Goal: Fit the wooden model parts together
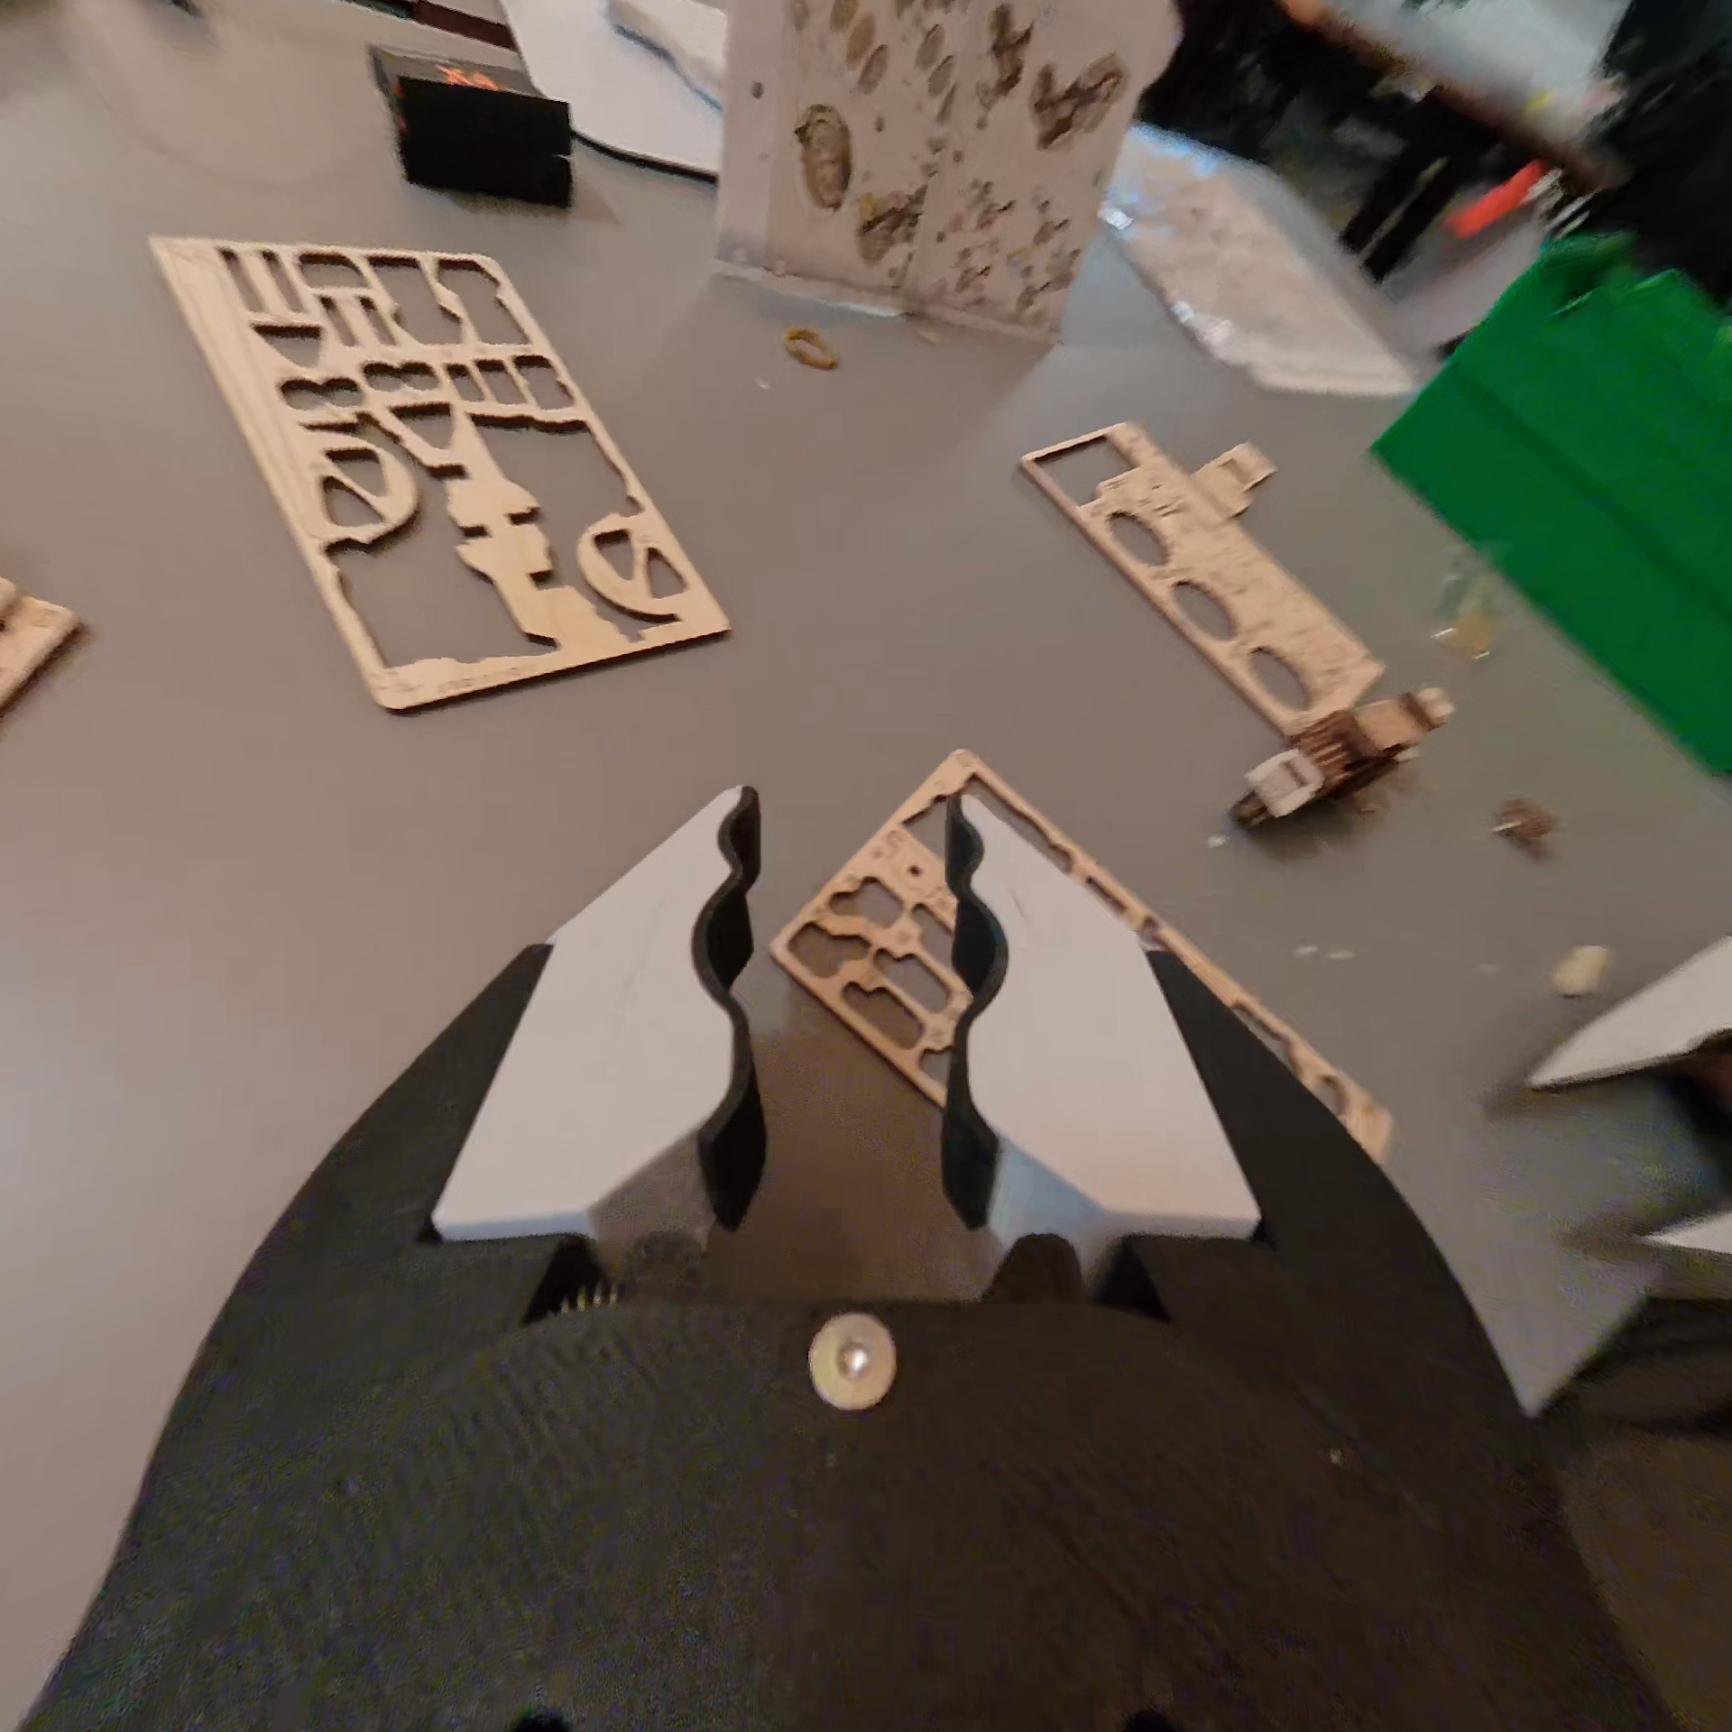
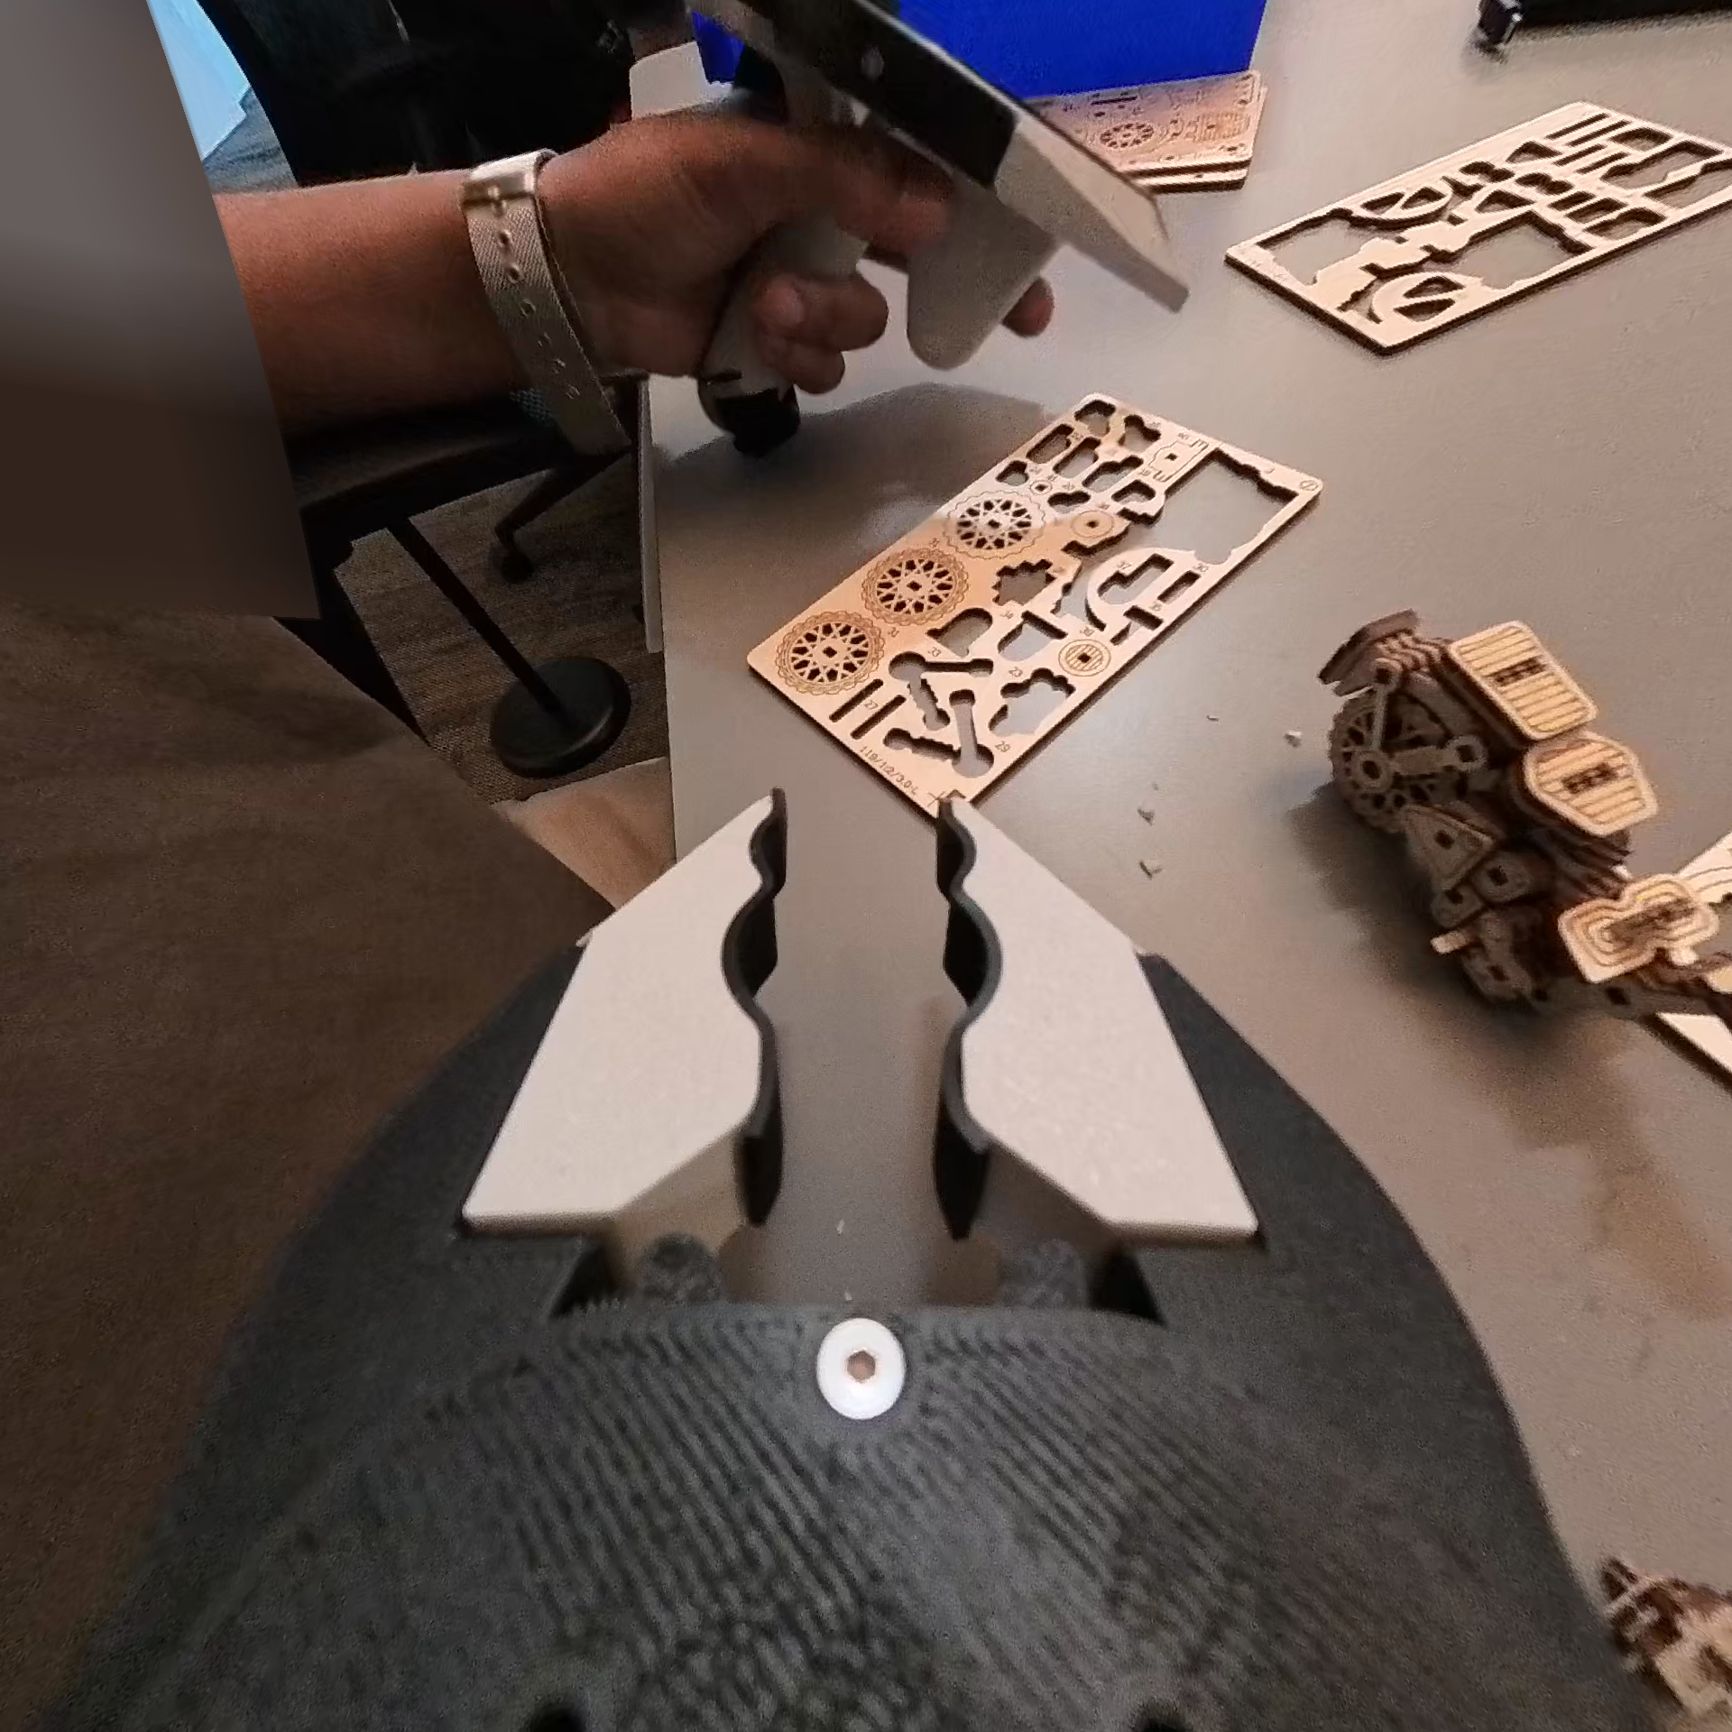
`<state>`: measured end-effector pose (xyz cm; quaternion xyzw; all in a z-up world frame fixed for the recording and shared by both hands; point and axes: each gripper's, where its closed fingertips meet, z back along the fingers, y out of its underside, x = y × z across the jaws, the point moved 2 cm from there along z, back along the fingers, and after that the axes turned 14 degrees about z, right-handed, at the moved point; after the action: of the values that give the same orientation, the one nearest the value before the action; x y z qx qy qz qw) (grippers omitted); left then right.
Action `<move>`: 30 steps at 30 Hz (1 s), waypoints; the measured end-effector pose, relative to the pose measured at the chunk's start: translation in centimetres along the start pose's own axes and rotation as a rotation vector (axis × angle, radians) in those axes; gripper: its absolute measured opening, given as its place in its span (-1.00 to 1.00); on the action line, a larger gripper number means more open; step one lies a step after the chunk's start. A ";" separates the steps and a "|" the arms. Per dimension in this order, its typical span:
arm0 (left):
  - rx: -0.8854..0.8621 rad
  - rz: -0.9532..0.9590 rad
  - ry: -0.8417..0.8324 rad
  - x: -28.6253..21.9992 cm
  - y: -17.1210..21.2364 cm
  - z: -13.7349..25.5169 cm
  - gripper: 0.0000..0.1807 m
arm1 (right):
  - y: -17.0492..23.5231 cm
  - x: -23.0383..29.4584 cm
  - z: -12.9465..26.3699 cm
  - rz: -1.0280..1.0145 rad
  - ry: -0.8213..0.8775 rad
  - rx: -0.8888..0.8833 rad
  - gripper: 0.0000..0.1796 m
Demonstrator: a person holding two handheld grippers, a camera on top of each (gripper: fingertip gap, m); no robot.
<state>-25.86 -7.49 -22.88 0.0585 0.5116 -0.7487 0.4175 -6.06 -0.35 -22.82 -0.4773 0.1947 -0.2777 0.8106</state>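
Note:
My left gripper (image 1: 851, 801) is open and empty above the grey table, over a thin wooden parts sheet (image 1: 881, 937) with wheels and cut-outs. That sheet shows in the right wrist view (image 2: 1031, 609) too. A part-built wooden model (image 2: 1490, 797) lies to its right; it is small and blurred in the left wrist view (image 1: 1340, 754). My right gripper (image 2: 860, 801) is open and empty, just short of the sheet's near corner. The left gripper (image 2: 1078, 216) shows again at the top of the right wrist view, held by a hand (image 2: 712, 244) wearing a wristband.
A large punched-out wooden frame (image 1: 431, 469) lies at the left, also in the right wrist view (image 2: 1500, 225). Another frame strip (image 1: 1209, 581), a green box (image 1: 1593, 497), a patterned white box (image 1: 918, 159) and a black box (image 1: 483, 131) stand farther off. Wood crumbs (image 2: 1148, 843) dot the table (image 2: 1218, 1078).

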 end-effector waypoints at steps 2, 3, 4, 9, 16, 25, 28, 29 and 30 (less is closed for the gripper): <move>0.001 -0.064 -0.061 0.3 0.1 -0.1 -0.56 | 0.0 0.0 0.0 0.000 -0.001 0.000 -0.66; 0.005 -0.072 -0.078 0.4 0.2 -0.2 -0.56 | 0.0 0.0 0.0 -0.001 -0.001 0.000 -0.66; 0.025 -0.072 -0.080 0.3 0.4 -0.2 -0.64 | 0.0 0.0 0.0 -0.001 0.000 0.000 -0.66; 0.099 -0.088 -0.114 1.0 1.0 -0.1 -0.65 | 0.1 -0.2 0.1 -0.004 0.008 0.005 -0.66; 0.201 -0.174 -0.175 1.4 2.8 -1.1 -0.64 | 0.0 -0.3 0.2 -0.017 0.006 -0.007 -0.66; 0.225 -0.255 -0.163 0.6 3.4 -1.2 -0.86 | 0.0 -0.3 0.4 -0.027 0.002 -0.017 -0.67; 0.229 -0.286 -0.147 0.1 3.7 -1.2 -0.91 | 0.1 -0.3 0.3 -0.021 0.004 -0.006 -0.66; 0.235 -0.289 -0.136 -0.1 3.8 -1.2 -0.92 | 0.1 -0.2 0.3 -0.019 0.005 -0.004 -0.67; 0.239 -0.290 -0.126 -0.3 4.0 -1.2 -0.94 | 0.2 -0.2 0.3 -0.017 0.005 -0.002 -0.67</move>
<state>-23.32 -6.86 -26.11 -0.0132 0.3949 -0.8586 0.3266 -6.03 0.04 -22.81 -0.4790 0.1930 -0.2857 0.8073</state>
